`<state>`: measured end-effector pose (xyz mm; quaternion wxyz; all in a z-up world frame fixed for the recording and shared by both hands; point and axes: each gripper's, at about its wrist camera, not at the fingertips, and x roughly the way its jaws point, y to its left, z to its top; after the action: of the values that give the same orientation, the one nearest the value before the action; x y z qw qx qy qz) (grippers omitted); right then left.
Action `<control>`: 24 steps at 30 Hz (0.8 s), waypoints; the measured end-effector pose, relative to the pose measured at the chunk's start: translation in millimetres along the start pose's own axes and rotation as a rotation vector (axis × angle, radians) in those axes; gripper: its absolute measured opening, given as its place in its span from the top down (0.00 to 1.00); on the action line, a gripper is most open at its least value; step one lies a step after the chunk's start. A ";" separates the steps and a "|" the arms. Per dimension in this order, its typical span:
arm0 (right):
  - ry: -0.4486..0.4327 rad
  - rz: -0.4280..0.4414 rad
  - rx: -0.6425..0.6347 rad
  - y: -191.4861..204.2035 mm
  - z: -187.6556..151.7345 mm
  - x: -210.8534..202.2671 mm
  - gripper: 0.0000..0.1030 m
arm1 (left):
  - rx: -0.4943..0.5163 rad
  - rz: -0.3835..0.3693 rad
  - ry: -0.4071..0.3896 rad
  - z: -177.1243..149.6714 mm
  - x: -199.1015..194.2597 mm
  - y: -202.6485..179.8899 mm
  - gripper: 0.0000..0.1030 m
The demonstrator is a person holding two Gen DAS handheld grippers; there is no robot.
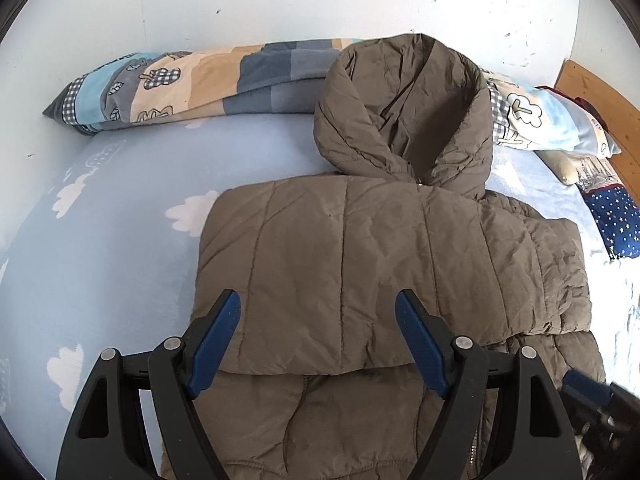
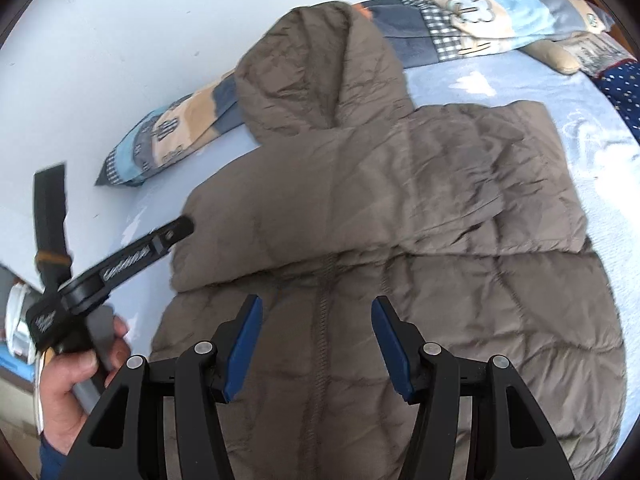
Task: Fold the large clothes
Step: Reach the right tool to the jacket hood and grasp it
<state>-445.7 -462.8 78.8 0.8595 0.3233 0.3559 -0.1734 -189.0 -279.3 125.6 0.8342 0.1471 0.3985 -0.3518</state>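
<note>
We see a brown quilted hooded jacket lying on a bed covered with a light blue cloud-print sheet, and we take the jacket as our landmark. Its hood spreads open at the far end, resting against a rolled patchwork quilt that runs along the white wall beyond the jacket. Both sides of the jacket are folded inward, so a padded panel lies across its upper body, ending in a straight edge across the chest. Below that edge the stitched centre seam of the jacket runs toward us.

The left hand-held gripper hangs over the near part of the folded panel, its blue-padded fingers spread apart with nothing between them. The right hand-held gripper hangs over the lower body of the jacket, straddling the centre seam, its fingers likewise apart and holding nothing. In the right wrist view, a person's hand to the left of the jacket grasps the handle of the other gripper, whose arm reaches toward the jacket's left edge.

To the right of the jacket sits a dark blue starred cushion, and past it, a wooden headboard.
</note>
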 end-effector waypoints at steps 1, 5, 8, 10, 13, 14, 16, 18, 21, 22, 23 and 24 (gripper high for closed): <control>0.006 0.011 -0.012 5.6 -2.4 -0.9 0.41 | -0.005 -0.002 -0.002 0.9 -2.4 1.5 0.23; 0.001 0.067 -0.075 30.3 -6.9 -12.6 0.41 | -0.020 -0.013 -0.011 4.8 -11.3 7.0 0.23; -0.027 0.076 -0.112 39.3 -3.5 -24.4 0.41 | -0.022 -0.022 -0.037 9.1 -23.1 11.4 0.23; -0.035 0.075 -0.131 41.5 1.1 -31.1 0.41 | -0.029 -0.016 -0.055 12.5 -29.6 15.2 0.23; -0.044 0.045 -0.157 40.5 14.2 -39.8 0.41 | -0.057 -0.023 -0.079 21.5 -36.9 26.8 0.23; -0.047 0.030 -0.163 40.9 22.8 -41.6 0.41 | -0.074 -0.029 -0.082 24.8 -37.7 31.7 0.23; -0.053 0.012 -0.164 41.3 42.7 -45.5 0.41 | -0.107 -0.044 -0.083 29.4 -39.1 39.2 0.23; -0.068 0.013 -0.149 41.9 68.0 -50.2 0.41 | -0.147 -0.066 -0.088 32.7 -41.7 48.0 0.23; -0.100 -0.006 -0.128 46.3 108.8 -51.5 0.41 | -0.184 -0.083 -0.084 33.8 -41.3 57.4 0.23; -0.103 -0.022 -0.125 49.3 125.6 -48.0 0.41 | -0.190 -0.084 -0.081 33.7 -40.4 58.9 0.23; -0.103 -0.032 -0.128 52.6 138.3 -44.6 0.41 | -0.196 -0.086 -0.075 33.3 -38.2 61.0 0.23; -0.109 -0.043 -0.132 55.3 154.5 -39.7 0.41 | -0.197 -0.088 -0.070 32.6 -36.8 61.8 0.23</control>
<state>-366.6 -524.6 214.6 0.8931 0.2483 0.3262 -0.1853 -143.2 -235.3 172.6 0.8417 0.0342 0.4078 -0.3522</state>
